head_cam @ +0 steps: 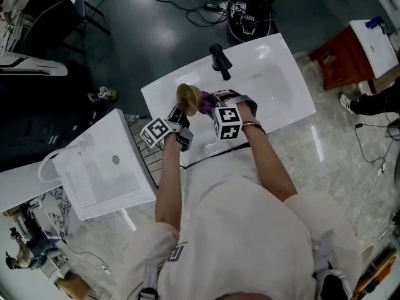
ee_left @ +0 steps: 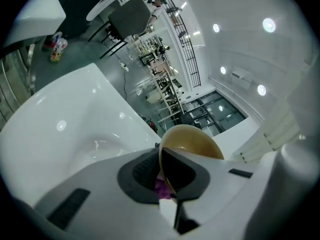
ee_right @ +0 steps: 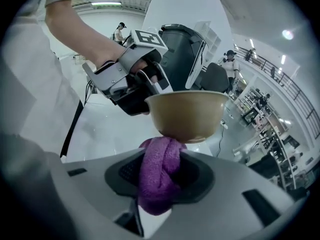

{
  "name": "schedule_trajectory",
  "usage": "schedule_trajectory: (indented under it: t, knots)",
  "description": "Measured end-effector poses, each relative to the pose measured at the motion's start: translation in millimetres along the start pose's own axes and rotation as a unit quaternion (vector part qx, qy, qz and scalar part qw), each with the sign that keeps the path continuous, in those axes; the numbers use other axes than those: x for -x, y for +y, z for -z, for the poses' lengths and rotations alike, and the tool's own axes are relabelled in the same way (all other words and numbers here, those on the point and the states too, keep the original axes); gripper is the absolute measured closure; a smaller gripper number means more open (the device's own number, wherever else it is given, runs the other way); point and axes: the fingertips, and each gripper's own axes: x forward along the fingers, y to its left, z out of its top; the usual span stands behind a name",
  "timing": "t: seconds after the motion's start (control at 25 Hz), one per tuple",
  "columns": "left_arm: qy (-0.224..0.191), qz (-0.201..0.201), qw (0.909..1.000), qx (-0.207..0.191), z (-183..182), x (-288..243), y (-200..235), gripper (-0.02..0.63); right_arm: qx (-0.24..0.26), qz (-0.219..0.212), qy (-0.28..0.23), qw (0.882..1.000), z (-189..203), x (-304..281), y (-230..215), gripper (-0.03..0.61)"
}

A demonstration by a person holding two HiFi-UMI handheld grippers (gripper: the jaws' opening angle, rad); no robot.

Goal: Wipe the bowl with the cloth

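A tan bowl (head_cam: 188, 95) is held in the air over the white sink (head_cam: 278, 83). My left gripper (head_cam: 177, 113) is shut on the bowl's rim; in the left gripper view the bowl (ee_left: 194, 142) stands edge-on between the jaws of the left gripper (ee_left: 163, 165). My right gripper (head_cam: 216, 101) is shut on a bunched purple cloth (head_cam: 207, 103). In the right gripper view the cloth (ee_right: 159, 174) bulges out of the right gripper (ee_right: 160, 170) and presses against the underside of the bowl (ee_right: 185, 114). The left gripper (ee_right: 131, 90) grips the bowl's left rim there.
A black faucet (head_cam: 219, 60) stands at the sink's far edge. A second white basin (head_cam: 103, 167) lies to the left, beside a black wire rack (head_cam: 145, 158). A red-brown cabinet (head_cam: 340, 58) stands to the right. Cables (head_cam: 212, 8) lie on the dark floor beyond.
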Motion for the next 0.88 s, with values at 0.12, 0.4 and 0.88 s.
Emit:
schedule_trajectory:
  t: [0.12,0.4,0.88]
  knots:
    - [-0.02,-0.023,0.9995,-0.012,-4,1,1,0.597,-0.002,-0.017,-0.006,1.0,-6,-1,3,0.456]
    - [-0.055,-0.052,0.9964,-0.039,-13,0,0,0.597,-0.005,-0.048,-0.002,0.999,-6,-5,10,0.456]
    - [-0.036,-0.142,0.9681,-0.203,-24,0,18,0.598,-0.019,-0.037,-0.028,0.999,-8,5,-6,0.456]
